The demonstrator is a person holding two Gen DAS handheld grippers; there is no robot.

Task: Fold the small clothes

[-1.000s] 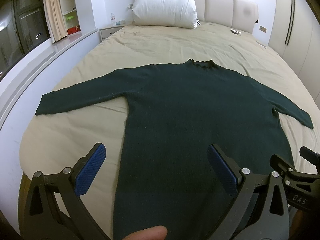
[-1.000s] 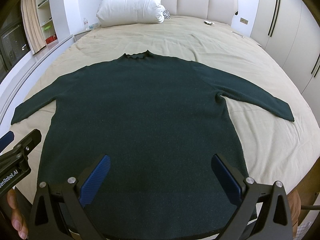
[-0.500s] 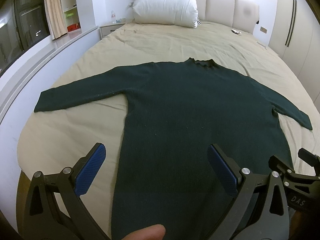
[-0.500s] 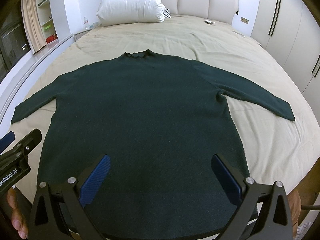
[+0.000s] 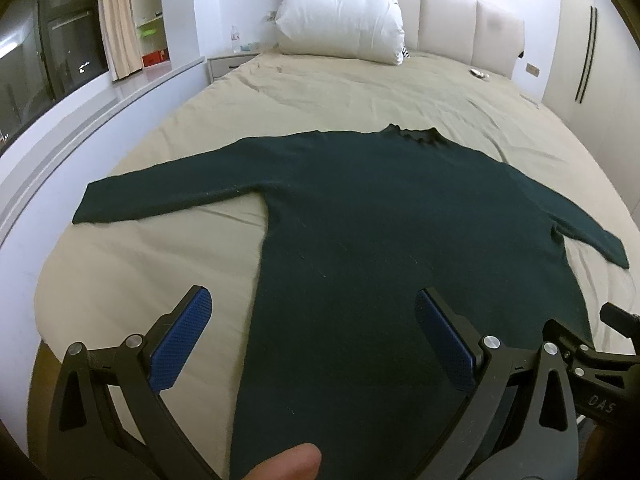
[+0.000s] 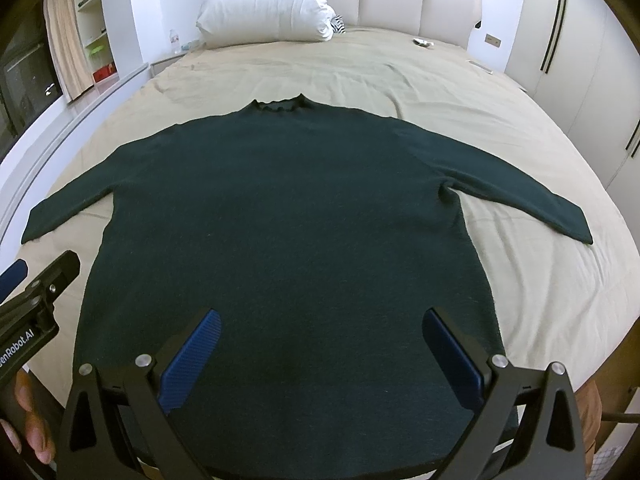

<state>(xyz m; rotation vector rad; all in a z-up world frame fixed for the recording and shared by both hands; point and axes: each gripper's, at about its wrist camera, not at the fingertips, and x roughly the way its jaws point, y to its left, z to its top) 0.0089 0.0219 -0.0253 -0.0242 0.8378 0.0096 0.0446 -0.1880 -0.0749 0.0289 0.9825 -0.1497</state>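
Note:
A dark green long-sleeved sweater [image 5: 392, 232] lies flat on the beige bed, collar toward the headboard, both sleeves spread out. It fills the right wrist view [image 6: 288, 232] too. My left gripper [image 5: 312, 300] is open and empty, held above the sweater's lower left part, its left finger over bare sheet. My right gripper [image 6: 320, 320] is open and empty above the sweater's lower middle, near the hem. The right gripper's body shows at the right edge of the left wrist view [image 5: 592, 364]. The left gripper's body shows at the left edge of the right wrist view [image 6: 36, 300].
A white pillow [image 5: 340, 20] leans on the padded headboard [image 5: 460, 20]. A small object [image 5: 479, 74] lies on the bed at the far right. A window ledge [image 5: 72, 116] runs along the left, with a nightstand [image 5: 228, 62] at its end. Wardrobe doors [image 6: 580, 60] stand on the right.
The left gripper's view has shifted slightly, so the sweater sits a little further right and lower. Both grippers stay open. The sweater has not moved.

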